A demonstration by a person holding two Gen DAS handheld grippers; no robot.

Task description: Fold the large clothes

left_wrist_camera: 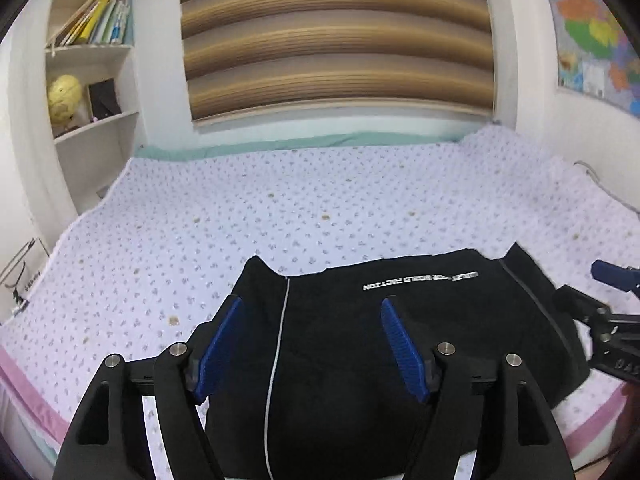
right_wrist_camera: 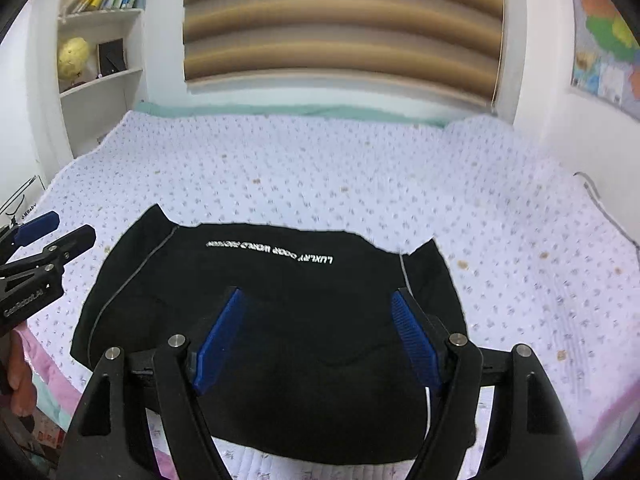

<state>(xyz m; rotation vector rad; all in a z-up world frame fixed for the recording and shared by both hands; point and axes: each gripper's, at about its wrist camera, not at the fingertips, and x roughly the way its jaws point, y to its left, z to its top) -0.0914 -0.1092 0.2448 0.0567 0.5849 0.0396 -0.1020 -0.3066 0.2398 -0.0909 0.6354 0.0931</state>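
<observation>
A black garment (left_wrist_camera: 344, 344) with thin grey piping and a white printed line of text lies folded flat on the bed near its front edge; it also shows in the right wrist view (right_wrist_camera: 280, 304). My left gripper (left_wrist_camera: 312, 312) is open and empty, hovering above the garment's left part. My right gripper (right_wrist_camera: 316, 304) is open and empty above the garment's right part. Each gripper shows in the other's view: the right gripper (left_wrist_camera: 600, 312) at the garment's right edge, the left gripper (right_wrist_camera: 48, 236) at its left edge.
The bed is covered by a pale lilac dotted quilt (left_wrist_camera: 320, 208) with a pink front border (left_wrist_camera: 36, 396). A white bookshelf (left_wrist_camera: 92, 80) stands at the back left, a brown striped blind (left_wrist_camera: 336, 40) behind the bed, a map (left_wrist_camera: 596, 32) on the right wall.
</observation>
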